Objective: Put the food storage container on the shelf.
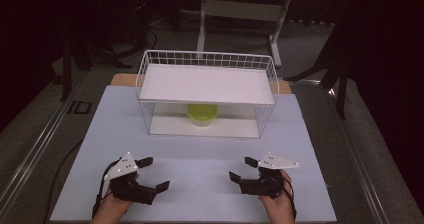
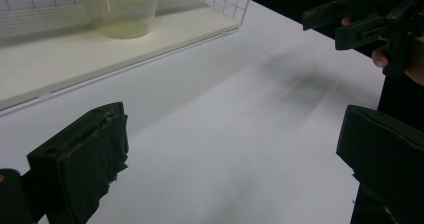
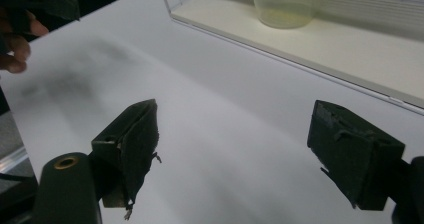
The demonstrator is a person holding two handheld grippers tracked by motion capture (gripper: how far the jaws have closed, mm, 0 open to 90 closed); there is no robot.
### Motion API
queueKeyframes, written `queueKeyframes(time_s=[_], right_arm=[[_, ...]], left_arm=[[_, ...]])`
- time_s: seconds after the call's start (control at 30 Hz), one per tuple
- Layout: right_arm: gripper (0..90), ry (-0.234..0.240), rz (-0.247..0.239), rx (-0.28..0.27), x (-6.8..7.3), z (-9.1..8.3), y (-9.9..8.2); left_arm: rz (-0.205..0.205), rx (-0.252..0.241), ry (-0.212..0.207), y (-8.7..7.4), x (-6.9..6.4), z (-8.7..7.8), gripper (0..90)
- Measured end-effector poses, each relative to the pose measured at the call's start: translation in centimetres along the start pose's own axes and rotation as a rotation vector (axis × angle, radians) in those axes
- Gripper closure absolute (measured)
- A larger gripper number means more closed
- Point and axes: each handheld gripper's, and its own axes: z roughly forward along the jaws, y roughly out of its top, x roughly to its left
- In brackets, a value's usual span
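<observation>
Both hand-held grippers are released, jaws spread wide, gripping nothing. Left hand-held gripper (image 1: 150,175) sits over the bench (image 1: 210,149) near its front left corner; right hand-held gripper (image 1: 244,169) sits near the front right corner, well apart from the left. Jaws of each point inward and toward the far edge. A person's hand (image 1: 112,209) holds the left unit from the front edge; the other hand (image 1: 277,204) holds the right. White wire basket (image 1: 145,79) stands at the middle of the far edge, fitted with an upper shelf (image 1: 207,84). Clear tub with green lid (image 1: 202,114) stands upright on the basket floor beneath that shelf, centred, untouched by either gripper.
</observation>
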Motion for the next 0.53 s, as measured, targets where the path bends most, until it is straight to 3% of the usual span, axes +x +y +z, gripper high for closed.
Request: queueKeyframes(time_s=[0.2, 0.53], right_arm=[[20.2, -0.005, -0.032, 0.020, -0.1, 0.6, -0.5], [20.2, -0.005, -0.032, 0.010, -0.2, 0.6, -0.6]], left_arm=[[0.009, 0.007, 0.002, -0.6, 0.1, 0.4, 1.0], [0.012, 0.032, -0.025, -1.0, -0.2, 1.5, 1.0]])
